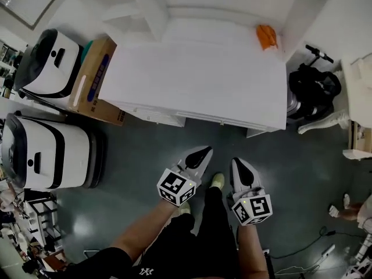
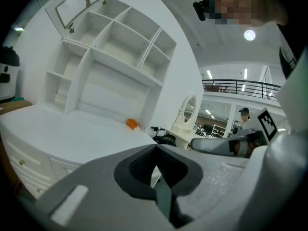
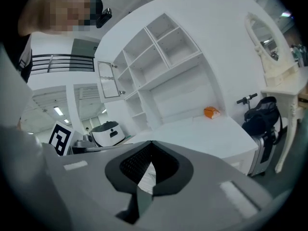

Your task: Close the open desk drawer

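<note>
Before smooth white desk [image 1: 197, 80]: left gripper [image 1: 202, 153], right gripper [image 1: 239, 166] both closed, empty.

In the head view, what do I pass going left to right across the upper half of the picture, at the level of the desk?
In order: white machine → cardboard box → white desk → orange object at the desk's right rear corner → black bag.

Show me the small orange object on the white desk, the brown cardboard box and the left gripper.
small orange object [image 1: 267, 36]: head view, middle of its top.
brown cardboard box [image 1: 97, 77]: head view, middle of its top face.
left gripper [image 1: 204, 150]: head view, tip where its jaws meet.
</note>
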The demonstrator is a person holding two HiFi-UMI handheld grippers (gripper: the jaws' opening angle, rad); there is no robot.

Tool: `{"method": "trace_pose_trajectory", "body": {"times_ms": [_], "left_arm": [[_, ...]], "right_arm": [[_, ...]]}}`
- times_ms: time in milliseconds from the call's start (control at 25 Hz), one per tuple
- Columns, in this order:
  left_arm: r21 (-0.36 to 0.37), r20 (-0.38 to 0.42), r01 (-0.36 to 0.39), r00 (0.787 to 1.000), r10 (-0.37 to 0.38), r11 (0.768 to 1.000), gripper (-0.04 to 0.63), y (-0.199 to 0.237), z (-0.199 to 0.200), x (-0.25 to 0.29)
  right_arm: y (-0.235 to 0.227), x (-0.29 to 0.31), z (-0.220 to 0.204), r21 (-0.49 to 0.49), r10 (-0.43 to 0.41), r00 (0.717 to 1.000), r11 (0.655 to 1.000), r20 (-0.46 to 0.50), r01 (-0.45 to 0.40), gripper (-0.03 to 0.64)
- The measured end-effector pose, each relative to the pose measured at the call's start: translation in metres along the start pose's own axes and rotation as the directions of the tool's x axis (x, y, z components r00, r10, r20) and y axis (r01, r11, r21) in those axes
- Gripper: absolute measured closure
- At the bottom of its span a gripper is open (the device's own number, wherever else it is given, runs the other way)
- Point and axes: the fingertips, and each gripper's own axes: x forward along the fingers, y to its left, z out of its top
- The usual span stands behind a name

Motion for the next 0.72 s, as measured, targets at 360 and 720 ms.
{"method": "trace_pose_trajectory", "body": {"times_ms": [360,720], "left_arm": [[0.026,0.066,0.059,0.996,-0.061,0.998,0.592,-0.033,0.070,-0.062],[0.037,0.100,0.076,0.992,-0.079,0.996,0.592,-0.075,0.133,-0.137]], "right_arm": [[0.070,-0.018,0.055,-0.084,0.019,0.998,0.996,0.064,-0.013,0.594],[0.140,-0.060,0.114,-0.170,0.023,0.992,0.985,0.123,-0.002,0.594]]}}
